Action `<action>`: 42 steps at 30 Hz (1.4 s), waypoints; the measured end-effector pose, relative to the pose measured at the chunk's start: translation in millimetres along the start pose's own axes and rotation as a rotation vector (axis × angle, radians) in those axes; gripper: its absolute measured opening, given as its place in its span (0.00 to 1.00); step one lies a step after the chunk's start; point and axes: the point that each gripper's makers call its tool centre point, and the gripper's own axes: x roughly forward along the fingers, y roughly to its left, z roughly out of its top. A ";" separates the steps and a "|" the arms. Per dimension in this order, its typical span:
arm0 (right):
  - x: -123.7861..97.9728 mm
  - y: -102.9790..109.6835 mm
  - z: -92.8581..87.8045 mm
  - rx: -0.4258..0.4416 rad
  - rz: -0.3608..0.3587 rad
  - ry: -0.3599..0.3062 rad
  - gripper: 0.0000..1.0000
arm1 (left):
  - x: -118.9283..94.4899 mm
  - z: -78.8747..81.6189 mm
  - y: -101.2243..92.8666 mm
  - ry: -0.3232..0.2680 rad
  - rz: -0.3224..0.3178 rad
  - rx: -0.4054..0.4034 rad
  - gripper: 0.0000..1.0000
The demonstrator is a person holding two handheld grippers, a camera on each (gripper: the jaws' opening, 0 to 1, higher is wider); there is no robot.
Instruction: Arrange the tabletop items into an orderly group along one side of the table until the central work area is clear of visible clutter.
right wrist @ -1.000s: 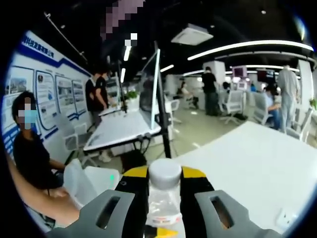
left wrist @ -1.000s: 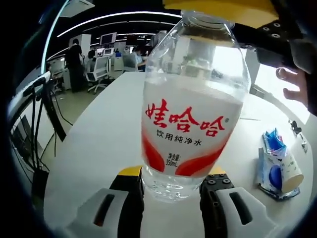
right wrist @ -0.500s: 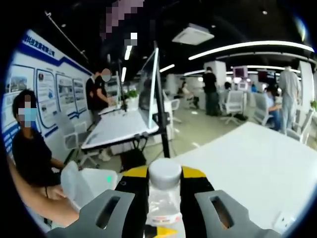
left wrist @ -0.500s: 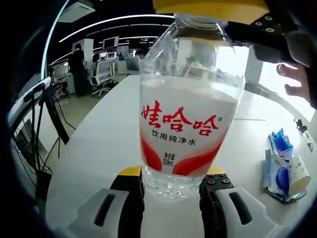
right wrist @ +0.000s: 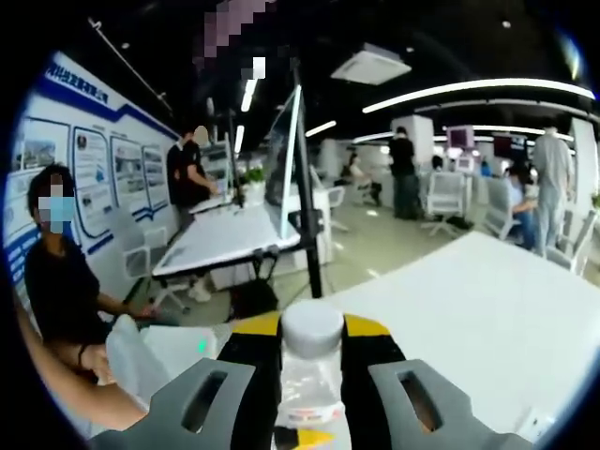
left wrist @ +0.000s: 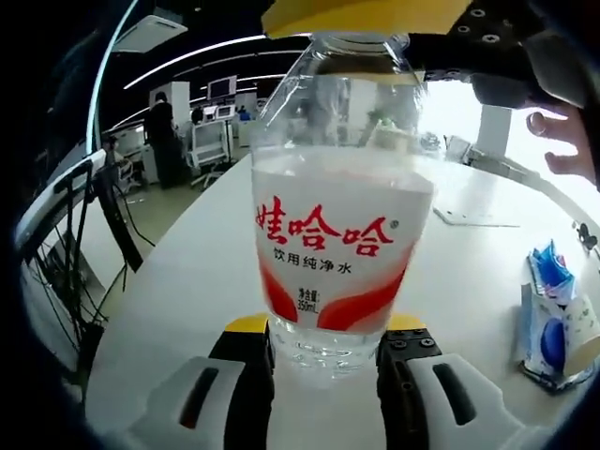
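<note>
A clear water bottle (left wrist: pixel 333 234) with a red and white label, about half full, stands upright above the white table (left wrist: pixel 187 272). My left gripper (left wrist: pixel 323 337) is shut on its lower body, one jaw on each side. The right gripper (left wrist: pixel 450 37) comes in from the top right, its yellow pad over the bottle's neck. In the right gripper view the bottle's white cap (right wrist: pixel 312 323) sits pinched between the yellow-tipped jaws of my right gripper (right wrist: pixel 312 330), which is shut on it.
A paper cup (left wrist: pixel 581 328) and a blue packet (left wrist: pixel 548 272) lie at the table's right side, a sheet of paper (left wrist: pixel 473 217) farther back. A hand (left wrist: pixel 567 141) shows at upper right. A seated person (right wrist: pixel 66 300) and a stand's pole (right wrist: pixel 305 216) are beyond the table edge.
The left view has swung a little, so the cup and packet sit nearer its right edge. Both grippers keep their hold on the bottle.
</note>
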 end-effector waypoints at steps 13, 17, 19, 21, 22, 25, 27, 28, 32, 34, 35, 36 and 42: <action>-0.2 -2.6 -7.2 0.003 0.009 0.015 0.19 | 5.4 -4.5 -1.9 -0.018 0.033 0.001 0.41; 0.3 -2.6 -11.5 0.008 0.016 0.024 0.19 | 4.9 -7.6 1.4 -0.014 0.077 0.040 0.41; 0.0 -3.0 -12.5 0.014 0.017 0.022 0.19 | 5.4 -8.8 -0.5 -0.024 0.076 0.037 0.41; 0.0 -2.7 -11.9 0.012 0.019 0.018 0.19 | 6.6 -7.6 -0.4 -0.037 0.078 0.030 0.41; 0.2 -2.8 -11.9 0.012 0.020 0.019 0.19 | 6.3 -7.2 -0.2 -0.038 0.080 0.031 0.41; 1.1 -2.4 -11.6 0.007 0.025 0.021 0.19 | 7.5 -6.5 0.6 -0.045 0.087 0.021 0.41; 1.8 -1.4 -11.3 0.007 0.031 0.019 0.19 | 6.9 -6.3 0.8 -0.048 0.098 0.014 0.41; 2.1 -0.9 -11.2 0.005 0.034 0.017 0.19 | 7.0 -6.4 0.9 -0.050 0.105 0.016 0.41; 1.5 -1.1 -11.4 0.006 0.042 0.018 0.19 | 6.1 -6.4 0.4 -0.055 0.127 0.029 0.41; 0.7 -2.8 -11.5 0.014 0.043 0.017 0.19 | 5.8 -6.1 0.4 -0.058 0.135 0.041 0.41; 0.6 -3.0 -11.5 0.015 0.044 0.017 0.19 | 5.8 -5.9 0.5 -0.058 0.139 0.045 0.41; 0.5 -3.3 -11.5 0.016 0.045 0.018 0.19 | 5.8 -5.7 0.6 -0.059 0.142 0.049 0.41; 1.0 -6.9 -10.7 0.063 0.030 0.017 0.20 | 5.1 -5.1 0.8 -0.060 0.164 0.064 0.41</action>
